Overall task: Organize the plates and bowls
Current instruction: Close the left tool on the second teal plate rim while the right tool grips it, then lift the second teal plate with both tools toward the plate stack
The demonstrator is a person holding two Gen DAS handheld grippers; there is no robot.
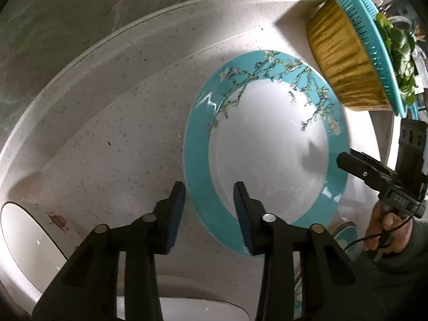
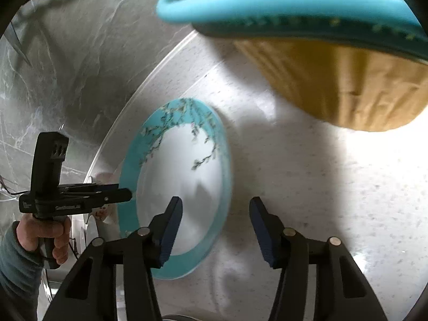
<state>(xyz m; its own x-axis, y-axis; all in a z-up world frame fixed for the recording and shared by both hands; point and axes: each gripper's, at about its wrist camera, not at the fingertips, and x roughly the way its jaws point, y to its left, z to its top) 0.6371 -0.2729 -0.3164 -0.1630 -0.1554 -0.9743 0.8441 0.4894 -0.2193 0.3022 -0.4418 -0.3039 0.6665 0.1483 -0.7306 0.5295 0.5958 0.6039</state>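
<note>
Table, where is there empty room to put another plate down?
Bare speckled table lies left of the turquoise plate, out to the curved edge, and more lies on the plate's other side below the gold basket. It is crowded near the white dishes at the bottom.

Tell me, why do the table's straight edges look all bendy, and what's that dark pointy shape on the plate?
Both wrist views use fisheye lenses, so the counter curves. In the left wrist view, the dark shape on the plate is a shadow, and glare streaks its blue rim. In the right wrist view, the teal basket is blurred and a shadow crosses the counter.
</note>
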